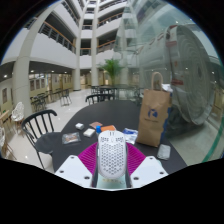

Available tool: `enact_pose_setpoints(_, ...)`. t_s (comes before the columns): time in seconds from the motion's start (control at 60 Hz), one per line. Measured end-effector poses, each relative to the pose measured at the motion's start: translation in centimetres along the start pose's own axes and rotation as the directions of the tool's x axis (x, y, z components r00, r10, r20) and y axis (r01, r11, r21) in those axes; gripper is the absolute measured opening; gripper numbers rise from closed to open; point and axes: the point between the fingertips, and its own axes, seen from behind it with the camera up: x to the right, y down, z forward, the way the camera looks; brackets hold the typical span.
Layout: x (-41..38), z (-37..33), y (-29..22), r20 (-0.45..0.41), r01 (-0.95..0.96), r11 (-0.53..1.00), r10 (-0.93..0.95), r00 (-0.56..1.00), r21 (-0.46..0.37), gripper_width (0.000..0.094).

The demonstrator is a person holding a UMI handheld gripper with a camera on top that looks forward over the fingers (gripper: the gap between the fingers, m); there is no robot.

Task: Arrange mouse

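A white computer mouse [111, 156] with a perforated honeycomb shell stands between my gripper's fingers [111, 172]. Both magenta pads [90, 158] press on its sides. The mouse is held up above a dark round table [60, 150], its nose pointing forward. The gripper is shut on the mouse.
On the table lie a small booklet [71, 137], an orange-white item [106, 132] and a brown paper bag [153, 116] with a white card. Black chairs [36, 125] stand to the left. A potted plant [112, 70] and an atrium with balconies lie beyond.
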Motion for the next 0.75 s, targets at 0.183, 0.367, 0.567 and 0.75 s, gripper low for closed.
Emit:
enact_pose_setpoints(0.183, 7.2, -0.1, 12.5, -0.131, -0.011, 0.975, -0.019, 0.991, -0.220, 0.0374)
enact_pose_setpoints(0.367, 6.6, 1.1, 18.1, -0.093, -0.080, 0.946, 0.053, 0.994, -0.315, 0.0422)
enact_pose_setpoints(0.567, 6.1, -0.1, 18.1, -0.041, 0.015, 0.946, -0.030, 0.999, -0.325, 0.0736)
enact_pose_setpoints(0.75, 5.2, -6.7, 16.9, -0.009, 0.018, 0.955, -0.022, 1.000, -0.297, 0.0855)
